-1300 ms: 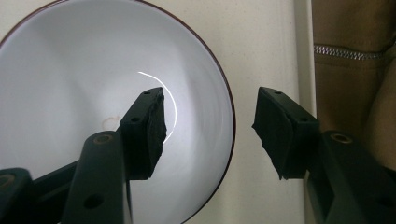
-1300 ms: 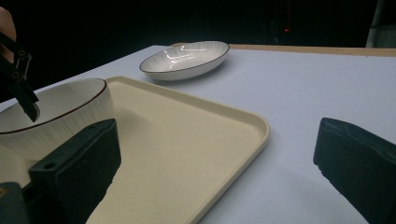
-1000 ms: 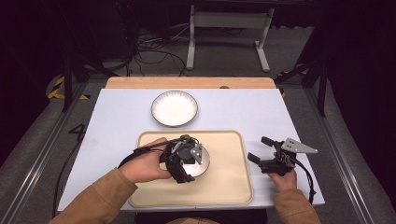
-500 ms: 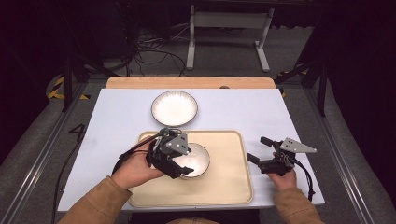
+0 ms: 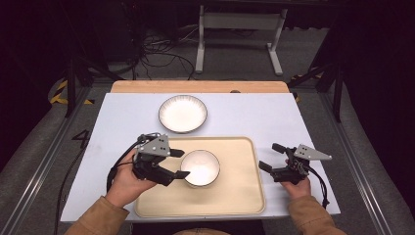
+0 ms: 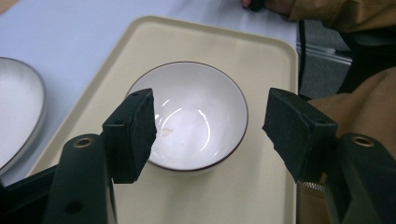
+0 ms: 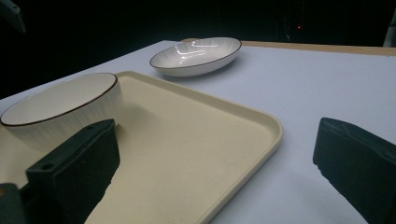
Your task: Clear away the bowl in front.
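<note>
A white bowl (image 5: 199, 167) with a dark rim stands upright on the beige tray (image 5: 235, 196), toward its left half. My left gripper (image 5: 181, 164) sits just left of the bowl, open, its jaws apart from the rim. In the left gripper view the bowl (image 6: 196, 116) lies beyond and between the spread jaws of that gripper (image 6: 212, 126). My right gripper (image 5: 269, 156) rests open at the tray's right edge, holding nothing. The right gripper view has this gripper (image 7: 219, 163) low over the tray corner (image 7: 261, 128), with the bowl (image 7: 60, 105) at far left.
A shallow white plate (image 5: 183, 113) sits on the white tabletop (image 5: 254, 115) behind the tray; it is also seen as the plate (image 7: 196, 56) and the plate (image 6: 18, 107). A wooden strip (image 5: 195, 86) runs along the table's far edge. Cables and a stand lie on the floor beyond.
My left gripper has drawn back to the left, off the bowl, and now stands beside it. The bowl stays on the tray. The right gripper has barely moved.
</note>
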The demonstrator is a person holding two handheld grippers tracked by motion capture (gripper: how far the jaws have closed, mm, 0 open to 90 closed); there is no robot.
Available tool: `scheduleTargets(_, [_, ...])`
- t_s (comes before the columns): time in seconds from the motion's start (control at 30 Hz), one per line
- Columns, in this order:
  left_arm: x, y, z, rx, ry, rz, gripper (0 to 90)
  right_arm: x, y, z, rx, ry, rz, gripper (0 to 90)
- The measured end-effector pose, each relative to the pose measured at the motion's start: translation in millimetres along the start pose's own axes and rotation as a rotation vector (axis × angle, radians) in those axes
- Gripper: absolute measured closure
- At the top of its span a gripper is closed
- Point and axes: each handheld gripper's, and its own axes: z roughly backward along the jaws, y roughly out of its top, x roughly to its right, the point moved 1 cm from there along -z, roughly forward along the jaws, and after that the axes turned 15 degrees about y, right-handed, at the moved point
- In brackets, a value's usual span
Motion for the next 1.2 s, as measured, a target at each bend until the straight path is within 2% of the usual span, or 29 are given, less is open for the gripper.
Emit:
scheduleTargets(0.17, [-6.0,-17.7,14.7,0.056,0.058,0.053,34.6,-1.3,0.2,-1.6,-0.010,0.000,0.013,0.8])
scheduleTargets(0.4, [-19.2,-44.3,27.1,0.132,0.101,0.149,33.7,-1.8,0.2,-1.1,-0.011,-0.005,0.015,0.8])
scheduleTargets(0.53, [-23.6,-58.0,31.4,0.157,0.133,0.172,31.4,-1.9,0.4,-0.8,-0.012,-0.007,0.020,0.7])
scheduleTargets(0.8, [-32.9,-88.4,39.1,0.214,0.167,0.230,27.1,-2.5,0.8,-0.3,-0.014,-0.015,0.029,0.6])
scheduleTargets(0.87, [-35.1,-95.7,39.4,0.241,0.191,0.233,24.6,-2.5,0.8,0.0,-0.012,-0.014,0.028,0.6])
scheduleTargets(1.03, [-39.6,-112.3,39.6,0.288,0.199,0.283,21.1,-2.1,0.7,0.5,-0.009,-0.017,0.028,0.6])
scheduleTargets(1.07, [-40.4,-114.7,39.4,0.297,0.208,0.278,19.7,-2.1,0.8,0.7,-0.009,-0.016,0.026,0.6])
scheduleTargets(1.2, [-43.7,-132.1,37.5,0.344,0.224,0.329,15.2,-1.9,1.0,1.4,-0.007,-0.016,0.026,0.6])
